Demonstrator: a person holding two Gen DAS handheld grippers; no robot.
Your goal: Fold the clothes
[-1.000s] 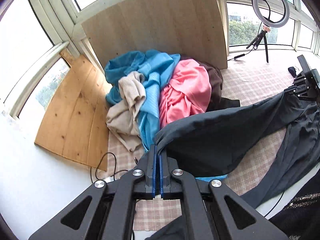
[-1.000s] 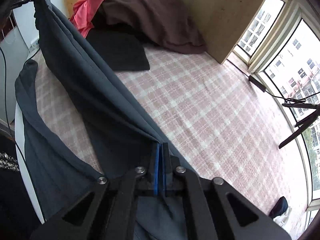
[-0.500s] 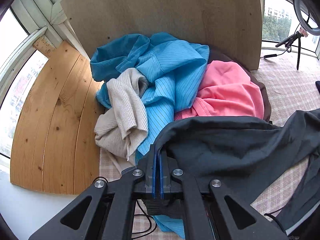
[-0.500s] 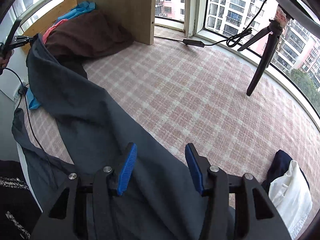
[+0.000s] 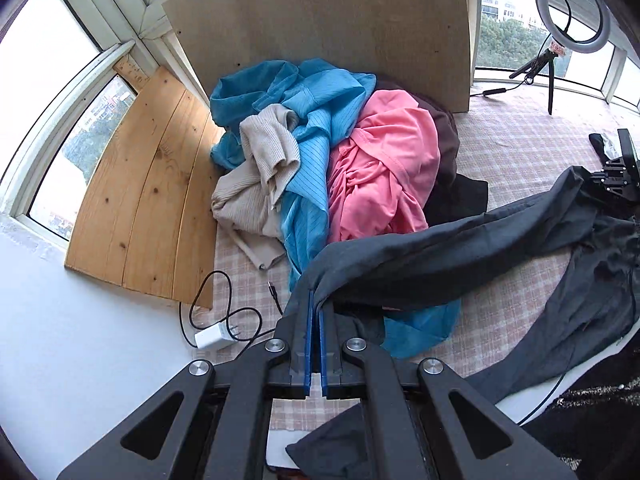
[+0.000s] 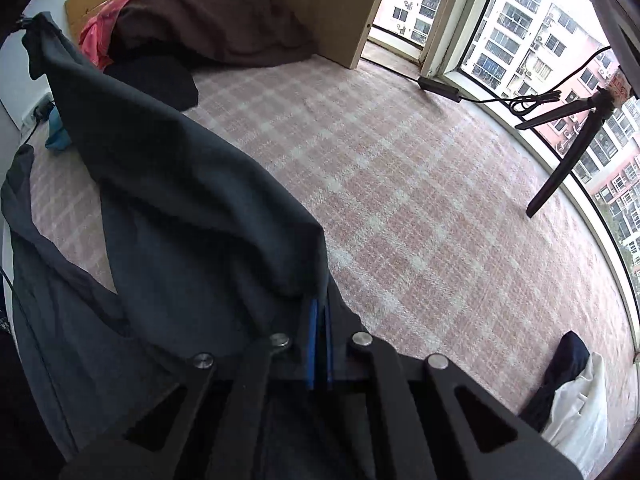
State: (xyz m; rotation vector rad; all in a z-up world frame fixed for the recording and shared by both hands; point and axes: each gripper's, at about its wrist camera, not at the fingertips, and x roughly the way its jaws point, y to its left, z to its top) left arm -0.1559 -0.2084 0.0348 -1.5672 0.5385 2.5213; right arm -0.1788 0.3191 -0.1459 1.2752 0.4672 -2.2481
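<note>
A pair of dark grey trousers (image 5: 460,252) hangs stretched between my two grippers above the pink checked cloth (image 5: 516,152). My left gripper (image 5: 316,300) is shut on one end of the trousers. My right gripper (image 6: 320,308) is shut on the other end, where the trousers (image 6: 180,184) drape over its fingers. The right gripper also shows at the far right of the left wrist view (image 5: 618,172). One trouser leg (image 5: 580,312) trails down over the table's front edge.
A pile of clothes lies at the back left: blue shirt (image 5: 316,92), beige sweater (image 5: 260,172), pink garment (image 5: 384,168), brown garment (image 6: 208,12). A white charger (image 5: 212,336) with cable lies by the wooden board (image 5: 136,208). A ring light tripod (image 6: 568,152) and folded white and navy clothes (image 6: 576,396) stand right.
The right gripper was open half a second ago and has shut on the trousers again. The left gripper has pulled back from the clothes pile, and the trousers are stretched out between both.
</note>
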